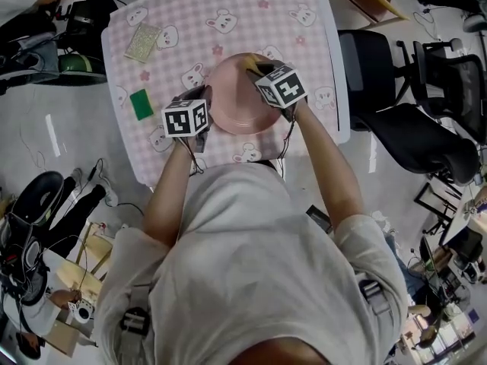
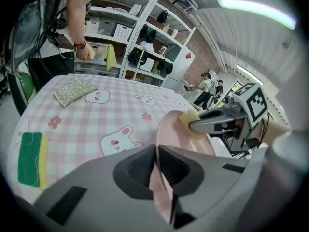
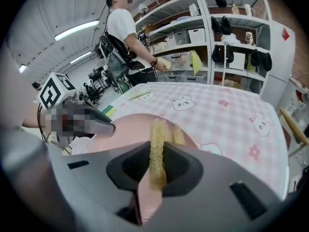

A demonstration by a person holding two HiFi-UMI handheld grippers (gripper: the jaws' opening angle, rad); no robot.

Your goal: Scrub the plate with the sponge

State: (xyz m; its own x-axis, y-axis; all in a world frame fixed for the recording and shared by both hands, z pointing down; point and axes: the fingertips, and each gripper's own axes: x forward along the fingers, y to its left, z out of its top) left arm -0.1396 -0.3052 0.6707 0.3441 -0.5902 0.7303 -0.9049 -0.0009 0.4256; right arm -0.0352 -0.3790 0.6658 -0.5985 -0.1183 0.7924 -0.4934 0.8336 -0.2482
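1. While our left gripper (image 2: 155,158) had its jaws closed on the near rim of the round pink plate (image 1: 242,105), the plate sat over the pink checked bunny tablecloth (image 1: 304,29) — close to its front edge.
2. Our right gripper (image 3: 155,153) pinched a yellow scouring sponge (image 3: 157,139) — it touched the plate's far rim.
3. A green-and-yellow sponge (image 1: 141,103) lay left, well apart.

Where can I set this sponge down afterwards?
Bare tablecloth beyond the plate, toward the far edge, and to its right. Crowded: the near edge, where left claw and right claw meet the plate; the left side holds the green sponge and silver scourer.
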